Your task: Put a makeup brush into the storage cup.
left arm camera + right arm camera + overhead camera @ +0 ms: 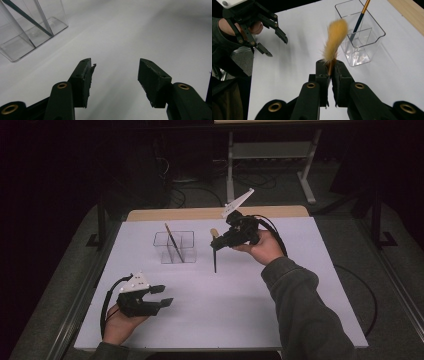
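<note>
The left gripper (161, 296), a black two-jaw tool with a grey three-cornered plate on top, sits low over the white counter (225, 310) near its front left corner, held in the left hand (120, 326), its fingers (83, 82) spread apart with nothing between them. The right gripper (216, 241), gripped by the right hand (262, 247) on a grey-sleeved forearm, hangs above the counter's far middle, its fingers (323, 75) clamped on a thin brush.
</note>
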Action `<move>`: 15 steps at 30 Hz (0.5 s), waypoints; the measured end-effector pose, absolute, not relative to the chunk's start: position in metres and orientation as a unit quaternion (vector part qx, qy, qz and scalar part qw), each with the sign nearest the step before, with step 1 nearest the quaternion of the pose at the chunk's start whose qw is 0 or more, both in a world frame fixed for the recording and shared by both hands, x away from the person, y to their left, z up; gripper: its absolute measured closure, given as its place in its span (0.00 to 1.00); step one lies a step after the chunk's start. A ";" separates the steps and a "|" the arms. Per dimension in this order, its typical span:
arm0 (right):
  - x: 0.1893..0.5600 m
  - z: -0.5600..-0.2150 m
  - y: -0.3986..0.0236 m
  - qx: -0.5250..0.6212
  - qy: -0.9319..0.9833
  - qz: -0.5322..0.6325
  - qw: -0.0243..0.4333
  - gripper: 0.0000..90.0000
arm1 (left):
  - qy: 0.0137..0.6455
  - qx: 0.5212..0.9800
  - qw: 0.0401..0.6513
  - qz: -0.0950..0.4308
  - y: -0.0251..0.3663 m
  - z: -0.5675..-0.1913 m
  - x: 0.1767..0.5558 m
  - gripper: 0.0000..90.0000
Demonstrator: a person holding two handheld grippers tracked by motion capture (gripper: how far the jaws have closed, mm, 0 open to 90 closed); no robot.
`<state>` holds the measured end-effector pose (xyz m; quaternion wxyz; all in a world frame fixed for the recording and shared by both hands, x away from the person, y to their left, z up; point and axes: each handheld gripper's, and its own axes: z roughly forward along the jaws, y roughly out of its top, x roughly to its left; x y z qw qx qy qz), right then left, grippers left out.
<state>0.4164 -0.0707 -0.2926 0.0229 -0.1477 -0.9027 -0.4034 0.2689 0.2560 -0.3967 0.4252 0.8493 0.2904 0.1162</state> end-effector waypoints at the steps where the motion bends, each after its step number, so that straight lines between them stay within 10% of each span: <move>1: 0.417 -0.292 -0.070 -0.145 -0.904 -0.402 0.021 0.92 | 0.291 0.849 0.426 0.116 0.256 -0.397 0.269 0.49; 15: 0.426 -0.280 -0.059 -0.142 -0.905 -0.400 0.016 0.92 | 0.293 0.847 0.427 0.119 0.259 -0.396 0.268 0.48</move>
